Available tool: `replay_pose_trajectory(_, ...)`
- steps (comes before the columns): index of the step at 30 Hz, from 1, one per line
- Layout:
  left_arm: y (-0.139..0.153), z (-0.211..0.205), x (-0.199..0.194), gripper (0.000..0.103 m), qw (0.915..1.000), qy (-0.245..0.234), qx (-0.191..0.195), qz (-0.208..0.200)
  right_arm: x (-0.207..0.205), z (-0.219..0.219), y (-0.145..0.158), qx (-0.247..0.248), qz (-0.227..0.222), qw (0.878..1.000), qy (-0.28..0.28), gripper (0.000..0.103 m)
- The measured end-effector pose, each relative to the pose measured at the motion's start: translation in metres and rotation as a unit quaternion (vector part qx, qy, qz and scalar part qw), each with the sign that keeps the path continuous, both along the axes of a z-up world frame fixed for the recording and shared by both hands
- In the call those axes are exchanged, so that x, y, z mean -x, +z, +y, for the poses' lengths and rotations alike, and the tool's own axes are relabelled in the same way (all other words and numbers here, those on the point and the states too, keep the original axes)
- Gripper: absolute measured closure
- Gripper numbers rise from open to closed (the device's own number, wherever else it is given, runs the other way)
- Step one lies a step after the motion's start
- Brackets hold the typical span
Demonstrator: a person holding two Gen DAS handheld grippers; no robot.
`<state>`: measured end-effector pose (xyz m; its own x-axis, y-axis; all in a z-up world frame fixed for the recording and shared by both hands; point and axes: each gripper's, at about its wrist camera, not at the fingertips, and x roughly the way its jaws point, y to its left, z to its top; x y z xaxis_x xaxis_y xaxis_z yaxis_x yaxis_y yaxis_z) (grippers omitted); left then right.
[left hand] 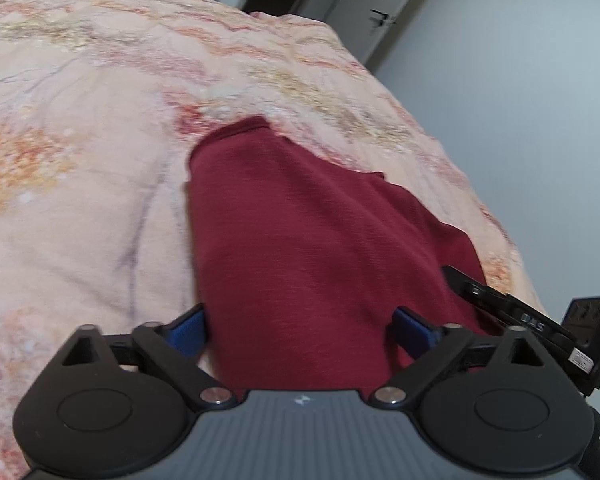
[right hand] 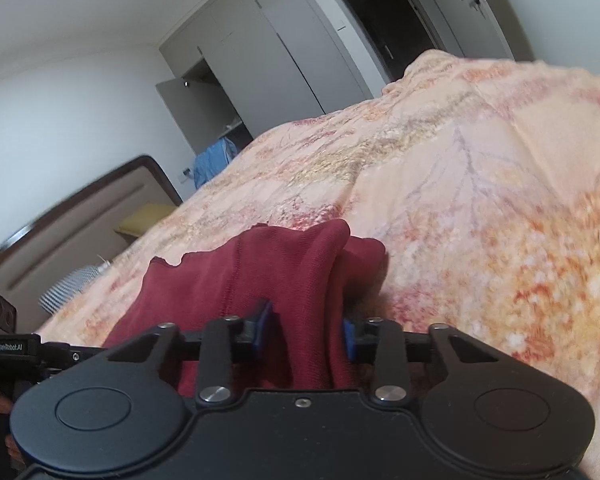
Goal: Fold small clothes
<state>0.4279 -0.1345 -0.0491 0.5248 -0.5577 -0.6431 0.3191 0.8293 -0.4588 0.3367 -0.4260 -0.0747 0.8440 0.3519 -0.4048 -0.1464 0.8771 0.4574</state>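
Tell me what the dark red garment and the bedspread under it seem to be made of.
Dark red garment: likely a soft, matte knit such as cotton jersey; fine ribbed texture, limp folds. Bedspread: seemingly a printed woven cotton or blend, matte, with a peach floral pattern and soft creases.

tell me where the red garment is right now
The dark red garment lies on the floral bedspread, low in the centre of both wrist views, its near edge between the fingers of each gripper.

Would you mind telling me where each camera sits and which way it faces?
Left wrist: on the left hand-held gripper, facing along the dark red knit garment across the peach floral bedspread; its blue-padded fingers show.
Right wrist: on the right hand-held gripper, facing the garment's bunched edge and grey wardrobe.
Shared: garment, bedspread.
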Motion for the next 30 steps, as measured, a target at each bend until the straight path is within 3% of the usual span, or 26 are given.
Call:
replay_pose_trajectory(4,0.002,0.003,0.001,0.022,0.9999,0.011,0.001,-0.003,0.004,0.007,0.01,0.015,-0.006,1.0,-0.011,0.082)
replay_pose_trajectory(6,0.003,0.011,0.001,0.034,0.9998,0.018,0.012,0.0,0.006,0.01,0.018,0.017,-0.014,1.0,-0.011,0.084)
replay_pose_trajectory(8,0.004,0.02,0.002,0.053,0.9994,0.02,0.028,-0.001,0.009,0.014,0.028,0.016,-0.027,0.999,-0.008,0.084)
replay_pose_trajectory(11,0.007,0.034,0.006,0.066,0.9982,0.025,0.055,-0.005,0.014,0.027,0.045,0.012,-0.057,0.998,0.008,0.085)
replay_pose_trajectory(17,0.027,0.054,0.022,0.07,0.9968,0.035,0.065,-0.032,0.008,0.069,0.076,0.009,-0.099,0.993,0.055,0.086)
replay_pose_trajectory(22,0.051,0.097,0.029,0.07,0.9941,0.074,0.054,-0.059,-0.011,0.108,0.081,-0.033,-0.12,0.989,0.082,0.086)
replay_pose_trajectory(27,0.068,0.147,0.023,0.07,0.9905,0.115,0.021,-0.073,-0.048,0.157,0.072,-0.07,-0.104,0.987,0.097,0.086)
replay_pose_trajectory(30,0.068,0.176,0.01,0.068,0.9874,0.144,0.027,-0.061,-0.067,0.18,0.062,-0.068,-0.08,0.99,0.094,0.085)
